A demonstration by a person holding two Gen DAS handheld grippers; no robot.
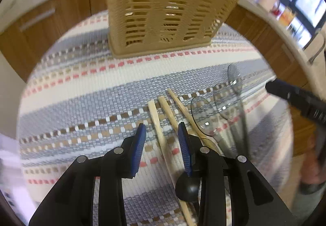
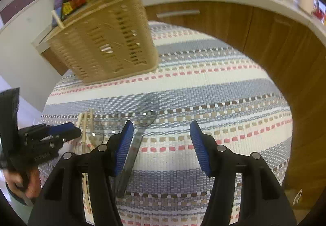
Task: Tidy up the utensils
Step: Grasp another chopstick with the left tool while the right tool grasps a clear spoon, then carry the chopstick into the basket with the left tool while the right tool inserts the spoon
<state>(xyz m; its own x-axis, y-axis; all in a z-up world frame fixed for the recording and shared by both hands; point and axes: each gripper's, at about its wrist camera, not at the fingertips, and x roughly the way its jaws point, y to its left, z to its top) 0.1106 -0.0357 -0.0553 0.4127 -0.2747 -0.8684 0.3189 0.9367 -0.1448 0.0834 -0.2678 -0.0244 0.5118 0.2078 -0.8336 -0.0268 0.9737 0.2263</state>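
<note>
Left tongs (image 1: pixel 162 130) open, holding nothing, straddling one wooden chopstick (image 1: pixel 158 124) on the striped mat (image 1: pixel 81 91). Right tongs (image 2: pixel 161 131) wide open, empty, just right of a clear plastic spoon (image 2: pixel 145 116). Slotted tan basket (image 1: pixel 163 8) upright at the far side of the surface.

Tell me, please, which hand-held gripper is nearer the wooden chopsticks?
Left: the left hand-held gripper straddles one of the chopsticks; the right hand-held gripper sits off to their right, beside a clear spoon.
</note>
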